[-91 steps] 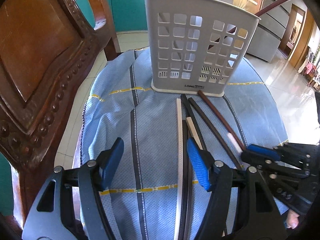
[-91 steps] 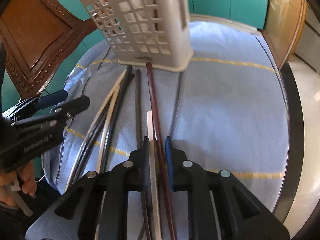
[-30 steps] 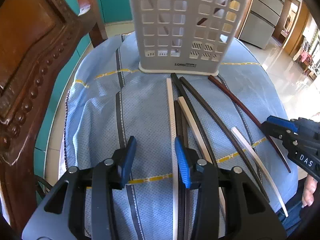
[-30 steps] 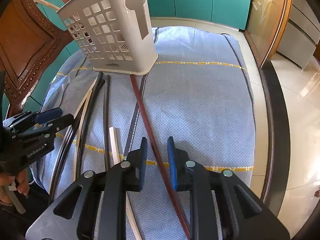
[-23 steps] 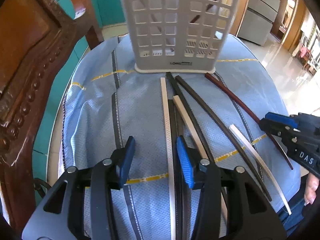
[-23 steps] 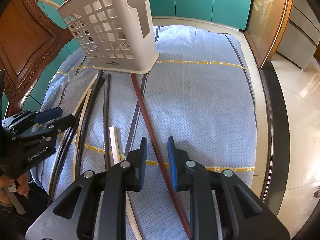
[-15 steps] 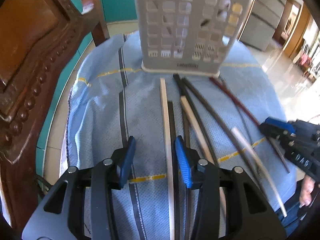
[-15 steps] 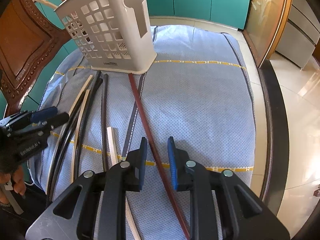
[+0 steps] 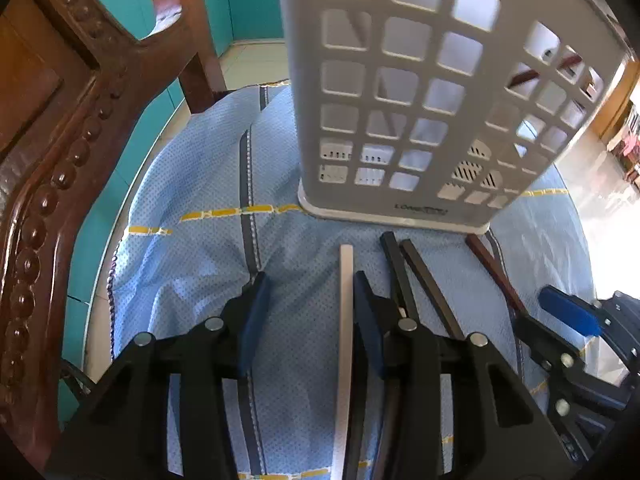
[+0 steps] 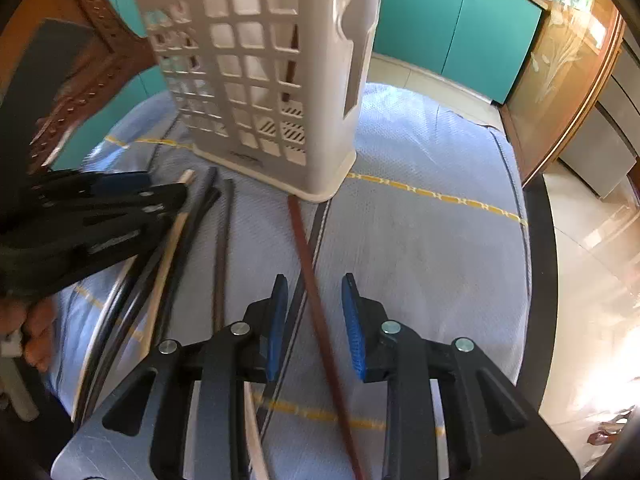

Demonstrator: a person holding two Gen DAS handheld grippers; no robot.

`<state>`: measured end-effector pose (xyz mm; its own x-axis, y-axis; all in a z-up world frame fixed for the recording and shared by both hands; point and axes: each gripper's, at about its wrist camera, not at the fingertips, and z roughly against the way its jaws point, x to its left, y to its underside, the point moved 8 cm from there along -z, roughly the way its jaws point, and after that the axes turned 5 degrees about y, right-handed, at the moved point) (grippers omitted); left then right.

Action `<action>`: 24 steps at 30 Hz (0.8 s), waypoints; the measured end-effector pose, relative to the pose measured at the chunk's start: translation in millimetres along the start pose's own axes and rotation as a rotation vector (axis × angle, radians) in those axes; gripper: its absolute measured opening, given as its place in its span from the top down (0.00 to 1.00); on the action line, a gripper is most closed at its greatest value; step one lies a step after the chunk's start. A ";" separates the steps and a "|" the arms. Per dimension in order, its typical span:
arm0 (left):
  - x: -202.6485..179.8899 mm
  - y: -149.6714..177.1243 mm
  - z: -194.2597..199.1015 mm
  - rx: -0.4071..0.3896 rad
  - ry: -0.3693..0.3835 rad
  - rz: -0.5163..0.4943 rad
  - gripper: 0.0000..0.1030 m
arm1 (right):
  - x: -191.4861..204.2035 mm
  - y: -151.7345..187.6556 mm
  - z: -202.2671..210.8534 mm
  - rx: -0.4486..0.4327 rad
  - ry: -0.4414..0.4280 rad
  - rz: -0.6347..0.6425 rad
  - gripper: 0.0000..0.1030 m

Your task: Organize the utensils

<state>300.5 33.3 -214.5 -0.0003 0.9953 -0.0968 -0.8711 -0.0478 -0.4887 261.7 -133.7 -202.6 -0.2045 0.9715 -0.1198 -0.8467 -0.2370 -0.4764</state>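
A white lattice utensil holder (image 9: 432, 92) stands upright on the blue cloth; it also shows in the right wrist view (image 10: 260, 80), with a dark stick inside. Several long chopsticks lie on the cloth in front of it. My left gripper (image 9: 308, 312) is open, low over the cloth, with a white chopstick (image 9: 345, 320) lying between its fingers against the right one. Black chopsticks (image 9: 404, 276) lie just right of it. My right gripper (image 10: 314, 324) is open over a reddish-brown chopstick (image 10: 316, 292) that runs up to the holder's base.
A carved wooden chair back (image 9: 52, 160) stands close on the left. The blue cloth (image 10: 420, 240) covers a round table with a dark rim (image 10: 540, 280) at the right. Teal cabinets (image 10: 452, 28) stand behind.
Both grippers have moved forward toward the holder and lower. The left gripper now has the white chopstick between its fingers. The right gripper has opened wider over the reddish-brown chopstick.
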 end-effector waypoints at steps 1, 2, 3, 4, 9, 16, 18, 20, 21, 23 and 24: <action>0.5 -1.9 -1.2 0.002 -0.002 -0.005 0.58 | -0.1 -1.8 -5.4 0.014 -0.005 -0.012 0.72; 0.9 -3.0 -1.7 0.003 -0.003 -0.007 0.58 | 0.2 -5.1 -7.4 0.011 -0.010 -0.023 0.72; 1.7 -5.0 -2.7 0.004 -0.003 -0.006 0.58 | 0.9 -7.3 -8.5 0.009 -0.009 -0.024 0.72; 1.0 -6.0 -3.0 0.003 -0.004 -0.006 0.59 | 2.4 -9.7 -9.8 0.008 -0.007 -0.022 0.73; 3.4 -16.7 -4.6 -0.023 -0.013 -0.017 0.92 | 7.3 -16.4 -11.5 0.002 -0.056 -0.049 0.93; 17.3 -15.6 32.2 -0.126 0.017 -0.004 0.93 | -7.8 -28.1 36.3 -0.149 -0.053 -0.073 0.94; 18.1 -17.4 54.3 -0.176 0.040 0.006 0.93 | -16.3 -30.1 59.0 -0.213 -0.055 -0.089 0.94; 18.9 -18.7 81.7 -0.238 0.059 0.015 0.93 | -26.5 -30.9 87.5 -0.288 -0.068 -0.111 0.94; 18.5 -18.3 92.0 -0.261 0.063 0.015 0.93 | -31.3 -30.6 100.8 -0.317 -0.074 -0.121 0.94; 16.2 -16.9 117.8 -0.317 0.074 0.012 0.93 | -39.9 -29.6 127.7 -0.378 -0.090 -0.136 0.94; 13.3 -14.5 134.9 -0.355 0.082 0.012 0.93 | -43.8 -29.1 139.3 -0.403 -0.094 -0.139 0.94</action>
<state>246.9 58.7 -91.7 0.0423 0.9851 -0.1669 -0.6467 -0.1003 -0.7562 226.9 -168.7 -62.1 -0.1619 0.9860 0.0408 -0.6138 -0.0683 -0.7865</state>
